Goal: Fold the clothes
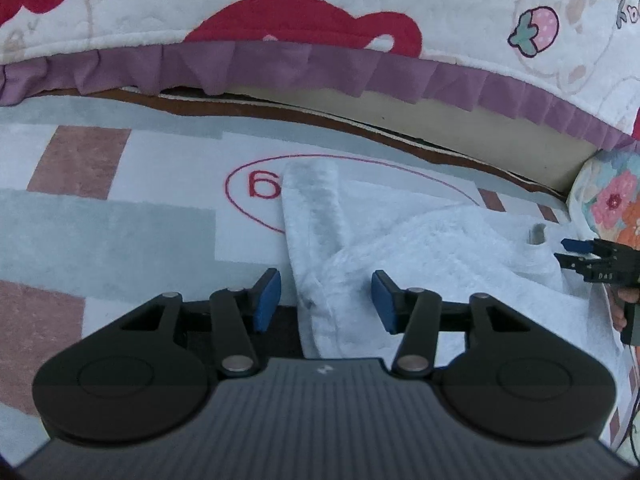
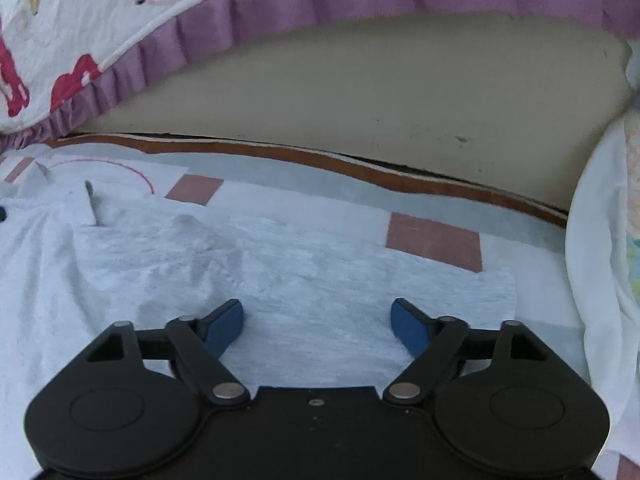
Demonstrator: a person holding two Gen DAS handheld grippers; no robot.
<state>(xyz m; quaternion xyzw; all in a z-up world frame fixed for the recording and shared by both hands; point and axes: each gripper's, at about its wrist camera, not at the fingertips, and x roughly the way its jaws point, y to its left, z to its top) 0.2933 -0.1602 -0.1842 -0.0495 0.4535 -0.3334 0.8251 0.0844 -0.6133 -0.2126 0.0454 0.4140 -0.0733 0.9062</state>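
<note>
A white fuzzy garment [image 1: 420, 256] lies spread on a patterned mat. One sleeve [image 1: 312, 200] stretches away over a red oval with a "6". My left gripper [image 1: 326, 298] is open, its blue pads either side of the sleeve's base, holding nothing. My right gripper [image 2: 318, 326] is open above the garment's flat body [image 2: 280, 264], holding nothing. The right gripper also shows at the right edge of the left wrist view [image 1: 576, 254]. A small grey tag [image 2: 91, 202] sticks up on the garment.
The mat [image 1: 100, 216] has grey, white and pink blocks. A bed with a purple ruffle [image 1: 280, 68] and a white and red quilt [image 1: 160, 8] runs along the far side. A beige mattress side [image 2: 380, 92] faces me. A floral cushion [image 1: 612, 200] lies at the right.
</note>
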